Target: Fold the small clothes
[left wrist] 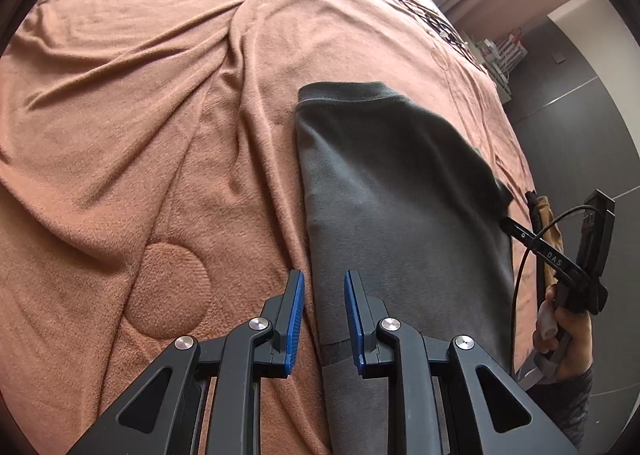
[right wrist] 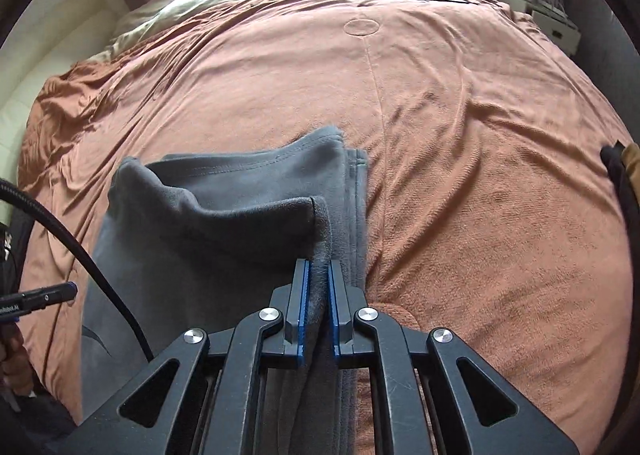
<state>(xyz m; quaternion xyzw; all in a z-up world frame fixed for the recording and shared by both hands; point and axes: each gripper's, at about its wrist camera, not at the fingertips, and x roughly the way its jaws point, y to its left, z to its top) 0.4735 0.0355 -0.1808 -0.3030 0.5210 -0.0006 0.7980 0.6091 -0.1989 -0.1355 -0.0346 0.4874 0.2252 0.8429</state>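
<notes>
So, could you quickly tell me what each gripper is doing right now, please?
Left gripper: open, empty, above the grey garment.
Right gripper: shut on the grey garment's edge.

The grey garment (right wrist: 224,215) is soft, matt fleece-like cloth with stitched hems. The orange blanket (left wrist: 132,143) looks like napped, fuzzy plush. Each hand-held gripper (left wrist: 324,307) is matt black plastic with shiny metal rivets and ribbed blue pads (left wrist: 297,319), possibly rubber.

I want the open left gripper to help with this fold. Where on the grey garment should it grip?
Probably the grey garment's long left edge, just ahead of the left gripper, coming from the blanket side: it lies flat and exposed.
</notes>
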